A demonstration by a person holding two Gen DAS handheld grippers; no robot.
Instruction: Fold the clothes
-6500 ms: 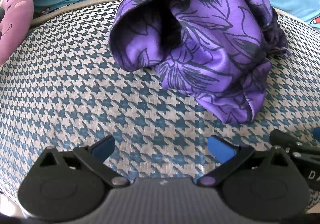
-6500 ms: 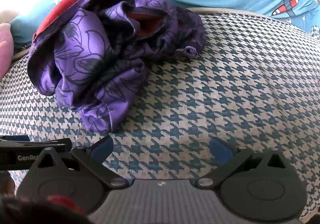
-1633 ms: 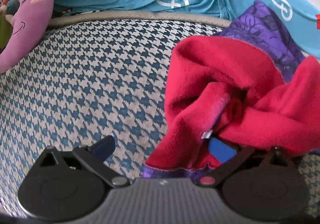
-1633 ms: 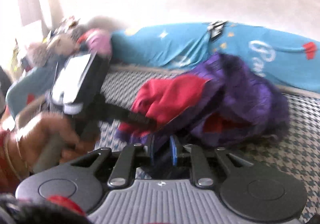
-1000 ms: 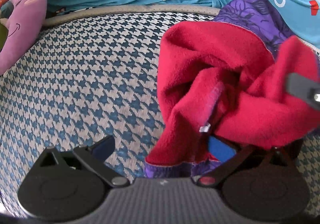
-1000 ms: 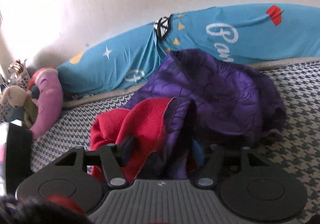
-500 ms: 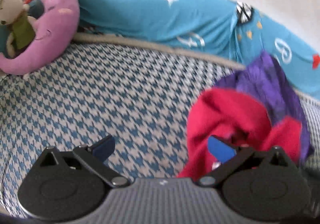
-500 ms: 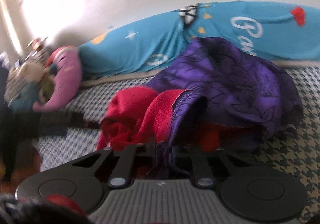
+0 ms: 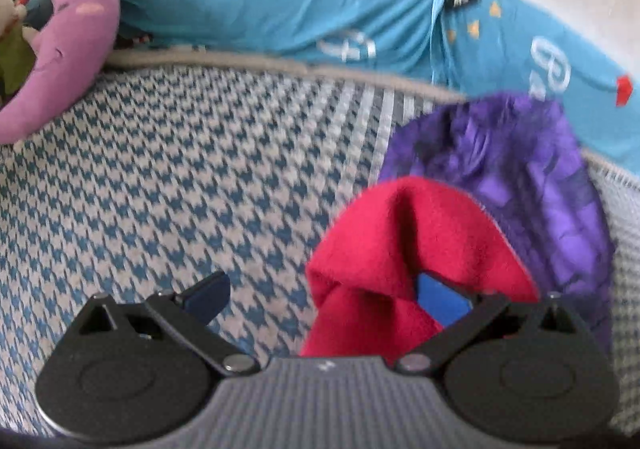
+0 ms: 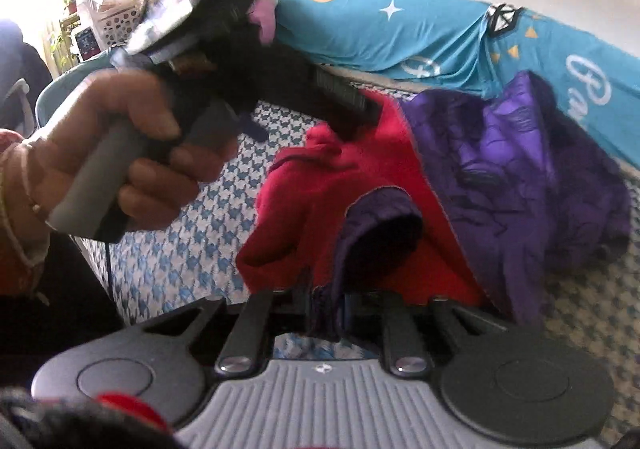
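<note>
A purple flower-print garment (image 9: pixel 520 169) with red fleece lining (image 9: pixel 400 233) lies bunched on the houndstooth bed cover (image 9: pixel 180 177). My left gripper (image 9: pixel 324 295) is open, with a fold of the red lining draped over its right finger (image 9: pixel 440 299). My right gripper (image 10: pixel 326 305) is shut on a purple hem of the garment (image 10: pixel 520 169), low in the right wrist view. There a hand (image 10: pixel 120 153) holds the left gripper (image 10: pixel 356 117), whose tip meets the red lining (image 10: pixel 312 201).
A long blue pillow (image 9: pixel 280 9) with stars and lettering runs along the wall behind the garment. A purple moon plush (image 9: pixel 72 49) lies at the far left. Baskets and clutter (image 10: pixel 108 13) stand beyond the bed's left side. Bare cover spreads left of the garment.
The left gripper has closed in on the garment, and red lining now hangs over its right finger. In the right wrist view the hand and left gripper have risen large at the left.
</note>
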